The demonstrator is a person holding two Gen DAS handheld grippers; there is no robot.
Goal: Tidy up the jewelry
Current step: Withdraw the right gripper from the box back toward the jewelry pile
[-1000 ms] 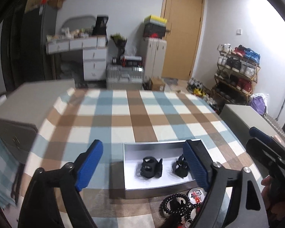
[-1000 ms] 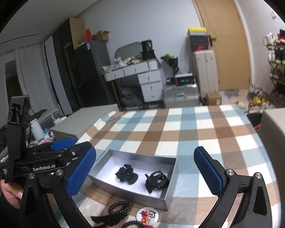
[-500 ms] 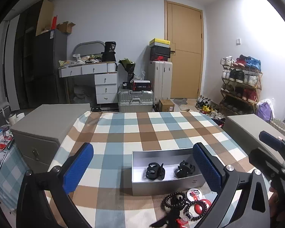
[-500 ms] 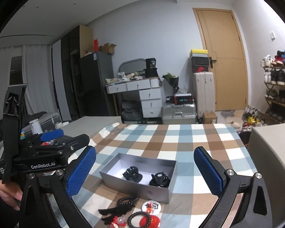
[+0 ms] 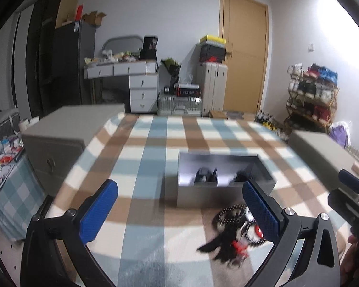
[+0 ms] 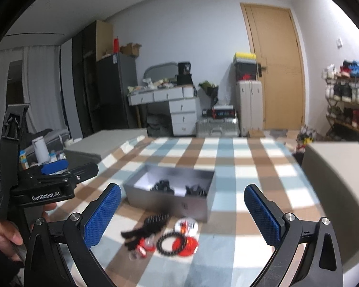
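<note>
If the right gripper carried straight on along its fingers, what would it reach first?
Probably the loose pile of jewelry on the checked tablecloth, just short of the grey box; depth is uncertain. The right gripper is open and empty.

**Open tongs over a checked table**

The left tongs (image 5: 179,211) stand wide apart with nothing between their blue pads (image 5: 98,211); they have just finished spreading. Ahead on the checked table (image 5: 143,157) sits a grey box (image 5: 223,191) with two dark hair clips (image 5: 205,175) inside. Just in front of the box lies a blurred heap of jewelry (image 5: 234,236): a black bead bracelet, red pieces, something dark. The right tongs' black body (image 5: 351,201) shows at the far right edge.
</note>
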